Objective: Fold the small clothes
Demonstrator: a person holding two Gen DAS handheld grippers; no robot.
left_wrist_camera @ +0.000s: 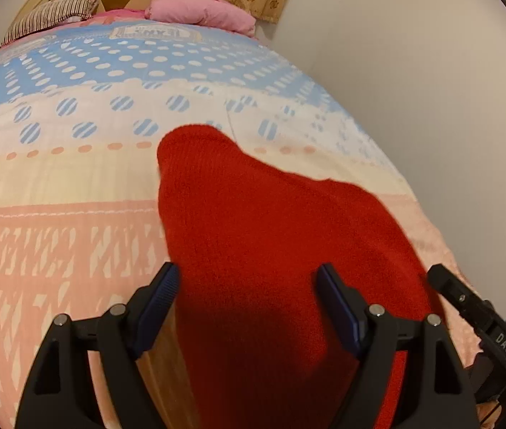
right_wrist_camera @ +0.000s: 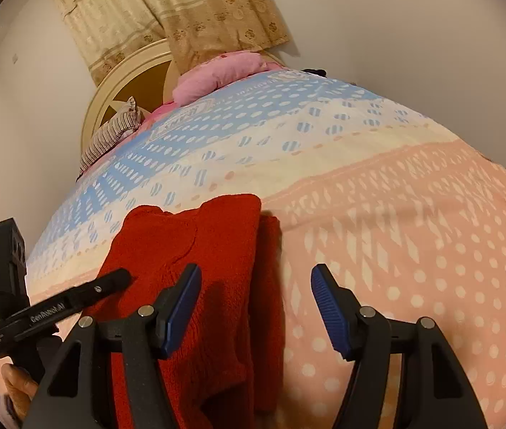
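A red knit garment (left_wrist_camera: 253,236) lies on the bed's patterned quilt (left_wrist_camera: 56,214), filling the lower centre of the left wrist view and the lower left-centre of the right wrist view, where one layer already appears doubled over along a straight edge running up the middle of the frame. The left tool (left_wrist_camera: 246,282) hovers with its jaws spread over the cloth, gripping nothing; the right tool (right_wrist_camera: 256,282) is likewise spread, its left finger over the folded edge and its right finger over bare quilt. The fold looks partly made, and this seems a pause between folds, though how many remain cannot be told. The next move likely calls for both tools to lower, pinch the near hem at two corners, and carry it away toward the far end. Farther off, in the upper part of both frames, sit a pink pillow (left_wrist_camera: 199,9), a striped pillow (left_wrist_camera: 49,16), the headboard (right_wrist_camera: 124,82) and a curtain (right_wrist_camera: 181,10).
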